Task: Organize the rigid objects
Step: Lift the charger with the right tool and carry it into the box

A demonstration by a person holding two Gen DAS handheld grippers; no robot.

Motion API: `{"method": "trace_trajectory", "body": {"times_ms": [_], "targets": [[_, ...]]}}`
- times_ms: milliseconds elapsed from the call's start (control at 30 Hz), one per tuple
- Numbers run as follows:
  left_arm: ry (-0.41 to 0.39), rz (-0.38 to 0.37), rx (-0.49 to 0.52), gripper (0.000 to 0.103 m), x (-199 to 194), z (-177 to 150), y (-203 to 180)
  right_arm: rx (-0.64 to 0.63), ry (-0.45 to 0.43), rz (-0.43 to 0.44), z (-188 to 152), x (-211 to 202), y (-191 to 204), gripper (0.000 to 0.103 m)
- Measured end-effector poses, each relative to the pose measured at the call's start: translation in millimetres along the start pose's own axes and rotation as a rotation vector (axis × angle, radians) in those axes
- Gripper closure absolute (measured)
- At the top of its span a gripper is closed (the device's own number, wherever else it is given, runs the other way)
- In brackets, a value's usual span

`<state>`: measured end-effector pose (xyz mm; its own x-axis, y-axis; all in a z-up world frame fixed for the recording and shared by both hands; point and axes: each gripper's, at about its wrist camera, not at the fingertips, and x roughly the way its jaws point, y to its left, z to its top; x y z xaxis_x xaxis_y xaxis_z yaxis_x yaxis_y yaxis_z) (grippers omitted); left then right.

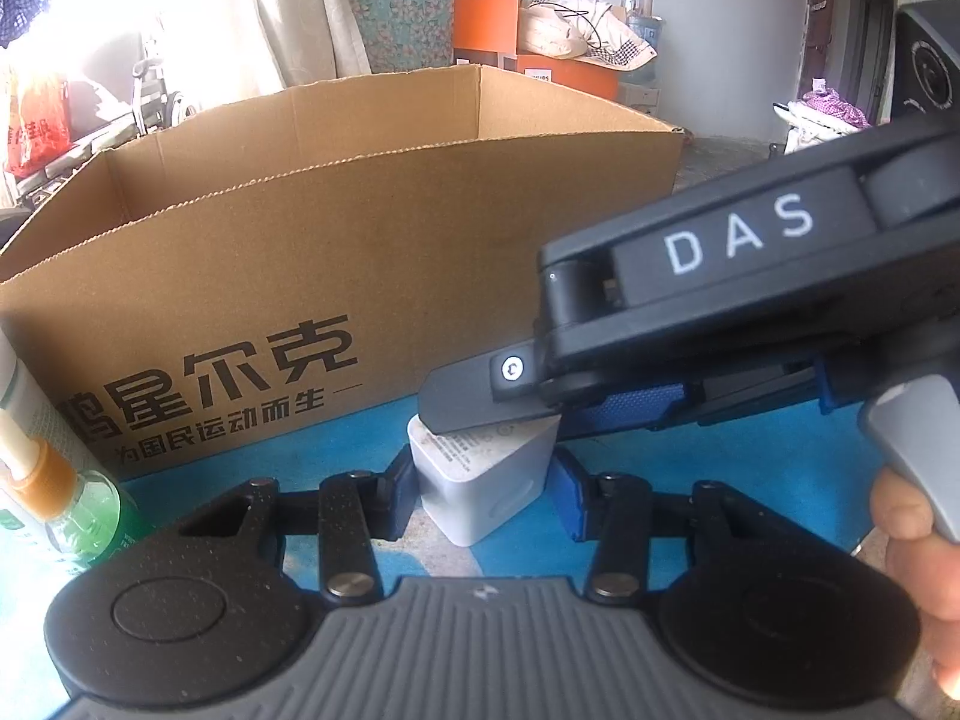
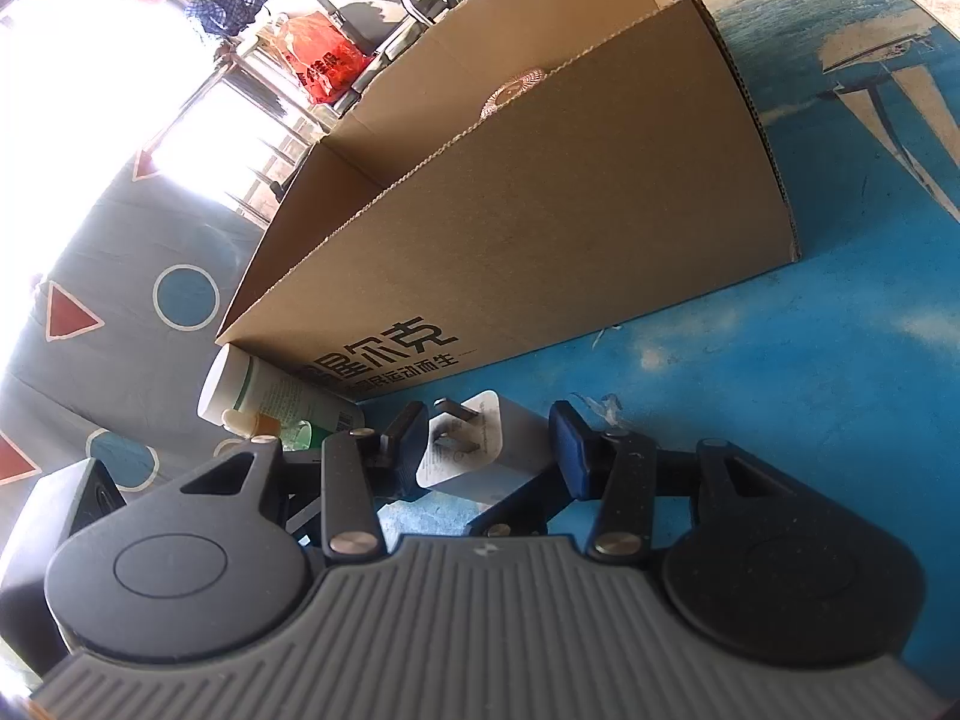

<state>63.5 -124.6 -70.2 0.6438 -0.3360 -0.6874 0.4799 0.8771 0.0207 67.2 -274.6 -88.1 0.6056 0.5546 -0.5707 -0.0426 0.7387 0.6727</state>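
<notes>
A white plug adapter (image 1: 480, 492) stands on the blue tabletop (image 1: 750, 480) in front of the cardboard box (image 1: 360, 240). My left gripper (image 1: 483, 495) is shut on it, a pad against each side. My right gripper (image 1: 501, 420) reaches in from the right, with a dark finger (image 1: 468, 399) lying over the adapter's top. The right wrist view shows the adapter (image 2: 480, 456) prongs up between the right gripper's (image 2: 489, 450) fingers, which close on it. The box (image 2: 540, 210) is open on top, and a round wire thing (image 2: 516, 87) peeks over its rim.
A green-capped white bottle (image 2: 258, 396) and a small green bottle with an orange collar (image 1: 78, 516) lie left of the adapter against the box. A hand (image 1: 912, 540) grips the right gripper's handle. Blue tabletop (image 2: 780, 390) stretches to the right.
</notes>
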Motion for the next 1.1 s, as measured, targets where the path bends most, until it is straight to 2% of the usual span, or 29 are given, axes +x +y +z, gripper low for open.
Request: {"method": "trace_trajectory", "body": {"times_ms": [200,433,567,733,867,1100], "targets": [[-0.034,0.002,0.004,0.057,-19,4,5,-0.026,-0.025,0.011,-2,-15,13,0.059],[-0.126,0.051,0.027,0.057,-61,26,3,-0.111,-0.097,0.06,7,-49,48,0.059],[-0.167,0.078,0.022,0.056,-76,51,7,-0.179,-0.133,0.081,25,-63,70,0.059],[-0.184,0.086,-0.02,0.056,-73,93,18,-0.232,-0.134,0.102,68,-68,88,0.058],[-0.143,0.058,-0.089,0.056,-50,125,34,-0.246,-0.092,0.091,114,-54,92,0.058],[0.021,-0.004,-0.236,0.057,15,156,73,-0.196,0.07,0.025,188,5,74,0.057]]}}
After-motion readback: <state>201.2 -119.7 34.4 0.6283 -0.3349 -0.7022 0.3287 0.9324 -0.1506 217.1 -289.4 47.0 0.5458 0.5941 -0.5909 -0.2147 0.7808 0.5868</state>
